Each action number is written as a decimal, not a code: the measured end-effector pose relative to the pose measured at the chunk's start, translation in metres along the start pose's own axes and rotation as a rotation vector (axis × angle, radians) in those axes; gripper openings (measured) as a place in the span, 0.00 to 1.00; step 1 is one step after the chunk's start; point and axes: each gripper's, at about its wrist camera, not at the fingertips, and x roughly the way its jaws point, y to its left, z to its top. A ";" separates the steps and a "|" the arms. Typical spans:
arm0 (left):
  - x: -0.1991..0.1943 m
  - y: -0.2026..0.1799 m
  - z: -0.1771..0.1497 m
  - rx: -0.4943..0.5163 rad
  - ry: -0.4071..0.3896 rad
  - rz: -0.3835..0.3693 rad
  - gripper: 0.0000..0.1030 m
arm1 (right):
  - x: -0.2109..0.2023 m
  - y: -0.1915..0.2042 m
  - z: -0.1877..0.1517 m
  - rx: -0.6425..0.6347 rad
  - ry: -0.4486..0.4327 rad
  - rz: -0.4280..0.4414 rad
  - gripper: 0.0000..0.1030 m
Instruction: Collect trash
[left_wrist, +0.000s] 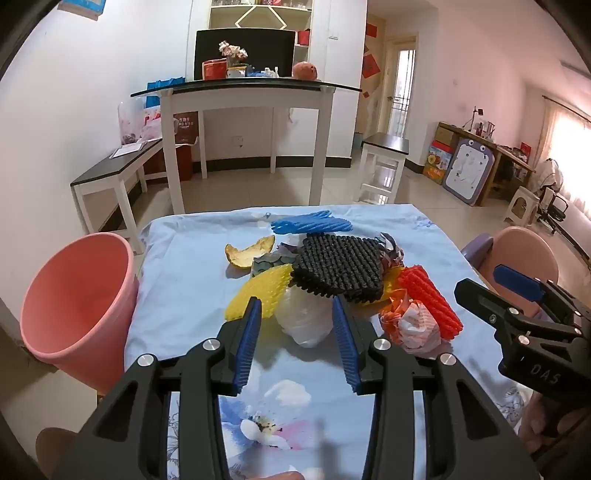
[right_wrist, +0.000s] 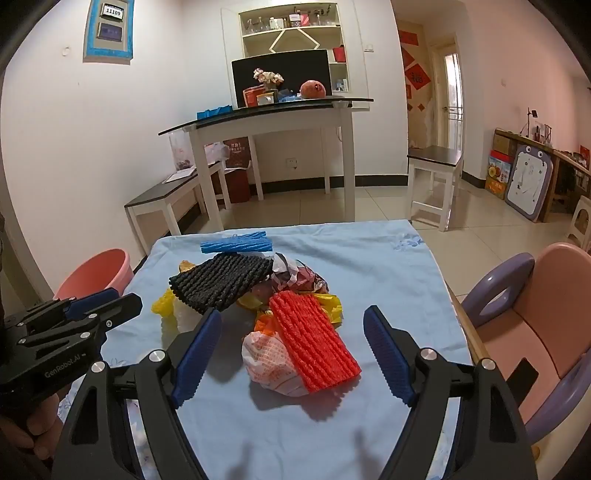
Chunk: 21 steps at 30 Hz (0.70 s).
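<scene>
Lengthwise, red foam net (right_wrist: 314, 341) toward tongs (right_wrist: 293, 354)

Both grippers hover level, side by side. The left gripper (left_wrist: 297, 306) holds its blue-padded fingers (left_wrist: 246, 345) parted; the right gripper (right_wrist: 293, 326) spreads its fingers (right_wrist: 388, 354) wider (nothing gripped between either pair).

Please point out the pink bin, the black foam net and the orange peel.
pink bin (left_wrist: 74, 295), left wrist view, inner wall.
black foam net (left_wrist: 338, 267), left wrist view, middle.
orange peel (left_wrist: 251, 252), left wrist view, middle.
</scene>
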 end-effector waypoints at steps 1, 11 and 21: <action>0.000 0.000 0.000 -0.001 0.000 0.000 0.39 | 0.000 0.000 0.000 0.000 0.000 0.000 0.76; 0.000 0.000 0.000 -0.001 0.005 0.000 0.39 | 0.000 0.000 0.000 0.000 0.002 0.000 0.76; 0.001 0.005 -0.005 -0.005 0.009 0.000 0.39 | 0.001 0.000 -0.001 0.000 0.005 -0.001 0.76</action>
